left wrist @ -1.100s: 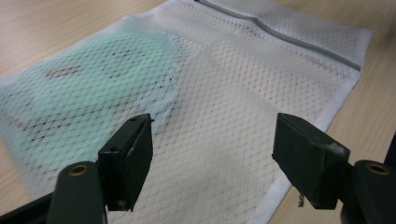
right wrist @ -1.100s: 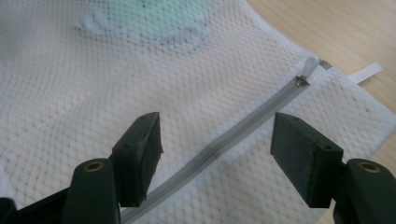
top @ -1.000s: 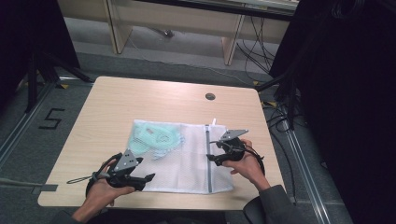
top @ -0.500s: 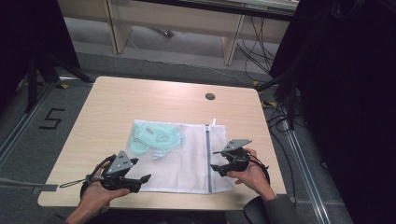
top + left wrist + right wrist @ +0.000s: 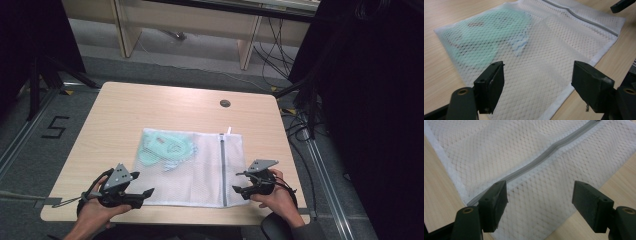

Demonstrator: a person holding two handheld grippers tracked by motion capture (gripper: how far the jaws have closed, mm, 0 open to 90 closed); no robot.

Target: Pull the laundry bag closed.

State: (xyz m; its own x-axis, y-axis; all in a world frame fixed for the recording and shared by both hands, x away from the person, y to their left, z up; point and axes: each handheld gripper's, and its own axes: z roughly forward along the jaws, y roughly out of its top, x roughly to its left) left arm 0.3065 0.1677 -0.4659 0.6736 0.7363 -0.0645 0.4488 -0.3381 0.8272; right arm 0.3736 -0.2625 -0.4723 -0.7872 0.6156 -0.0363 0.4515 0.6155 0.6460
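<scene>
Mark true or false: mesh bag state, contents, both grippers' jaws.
1. The mesh bag lies flat on the table. True.
2. The bag's zipper is wide open. False: it looks closed along the stretch in view.
3. A pale green item sits inside the bag. True.
4. The left gripper is clamped on the bag. False: its jaws stand apart, nothing pinched.
5. The right gripper holds the zipper pull. False: its jaws, just opening, grip nothing.

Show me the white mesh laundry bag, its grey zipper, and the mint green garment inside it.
White mesh laundry bag (image 5: 197,175), high view, bare middle.
Grey zipper (image 5: 541,158), right gripper view, mid-length.
Mint green garment (image 5: 486,40), left gripper view, centre, under mesh.
</scene>
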